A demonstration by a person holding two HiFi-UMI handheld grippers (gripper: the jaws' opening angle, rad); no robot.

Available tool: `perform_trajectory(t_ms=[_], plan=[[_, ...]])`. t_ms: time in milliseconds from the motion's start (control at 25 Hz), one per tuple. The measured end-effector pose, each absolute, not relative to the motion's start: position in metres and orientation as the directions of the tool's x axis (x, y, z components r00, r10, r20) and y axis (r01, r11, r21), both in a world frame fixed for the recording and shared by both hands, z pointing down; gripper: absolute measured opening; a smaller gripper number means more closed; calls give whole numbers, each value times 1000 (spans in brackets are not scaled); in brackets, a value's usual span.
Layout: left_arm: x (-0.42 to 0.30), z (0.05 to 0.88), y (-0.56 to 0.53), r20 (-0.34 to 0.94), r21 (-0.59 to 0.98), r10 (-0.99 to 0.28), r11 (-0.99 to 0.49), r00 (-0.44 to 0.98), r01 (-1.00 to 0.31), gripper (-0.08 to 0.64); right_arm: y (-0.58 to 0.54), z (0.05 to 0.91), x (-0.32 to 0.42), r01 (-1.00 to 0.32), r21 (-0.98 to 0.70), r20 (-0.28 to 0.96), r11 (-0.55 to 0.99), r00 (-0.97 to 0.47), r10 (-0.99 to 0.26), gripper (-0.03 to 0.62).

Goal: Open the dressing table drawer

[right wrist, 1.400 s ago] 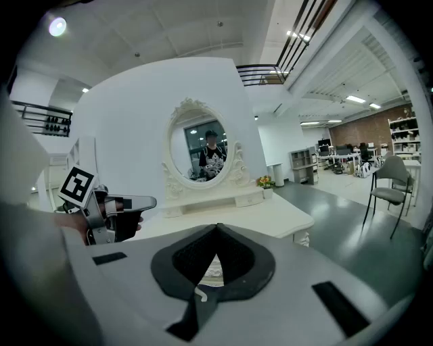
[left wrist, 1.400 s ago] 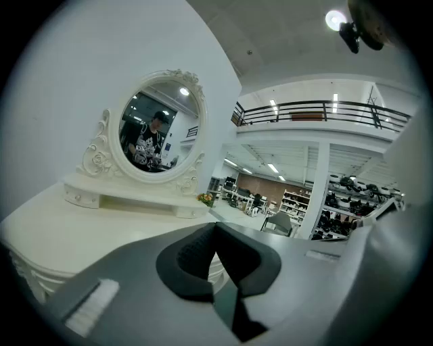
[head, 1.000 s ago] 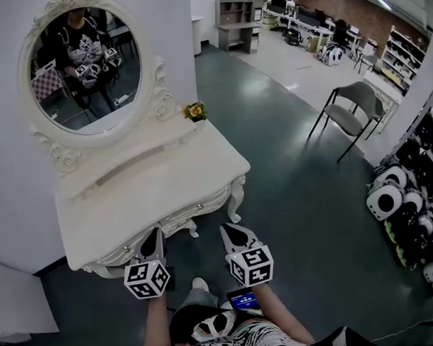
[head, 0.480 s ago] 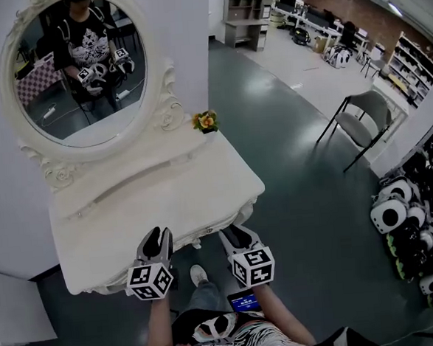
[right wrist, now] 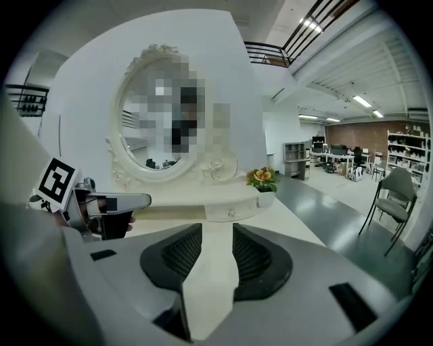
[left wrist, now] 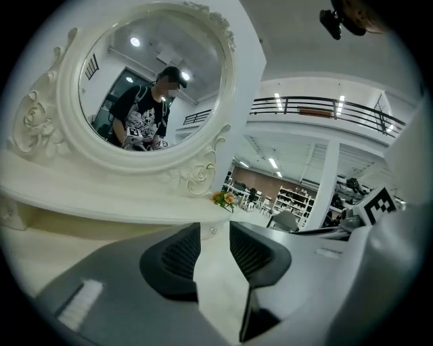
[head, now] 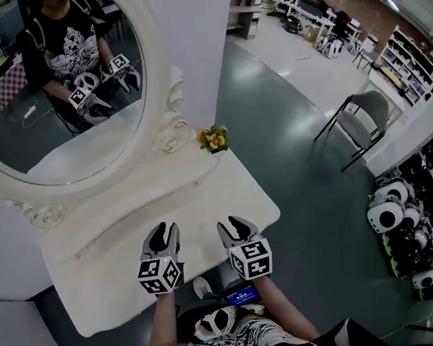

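The white dressing table (head: 121, 286) stands under an oval mirror (head: 55, 91). Both grippers hover side by side over the front part of its top. My left gripper (head: 164, 239) (left wrist: 215, 228) and my right gripper (head: 231, 230) (right wrist: 217, 228) each have their jaws opening, with nothing between them. A raised back shelf holds small drawers with knobs (head: 196, 182). One knob (left wrist: 213, 230) shows between the left jaws far ahead, and a small drawer (right wrist: 231, 211) lies ahead of the right jaws. The table top hides the front drawer.
A small pot of yellow flowers (head: 214, 139) sits at the table's back right corner. A grey chair (head: 364, 114) stands on the green floor (head: 305, 170) to the right. Black-and-white round objects (head: 396, 208) line the right wall. A lit screen (head: 240, 295) hangs at the person's waist.
Both grippers moved forward from below the table's front edge to above its top, and both opened their jaws. The view came closer to the mirror.
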State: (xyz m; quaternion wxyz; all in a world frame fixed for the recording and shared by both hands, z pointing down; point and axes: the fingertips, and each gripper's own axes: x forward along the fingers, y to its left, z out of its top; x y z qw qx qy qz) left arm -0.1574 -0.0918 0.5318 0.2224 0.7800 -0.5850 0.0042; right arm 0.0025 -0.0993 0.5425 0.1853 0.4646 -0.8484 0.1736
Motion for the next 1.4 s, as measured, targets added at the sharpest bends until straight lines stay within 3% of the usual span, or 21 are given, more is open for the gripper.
perform_trajectory(t_ms=[1400], plan=[[-149, 645, -198, 497, 337, -817, -130, 294, -932, 133, -257, 647, -68, -785, -119, 586, 607, -550, -596, 147]])
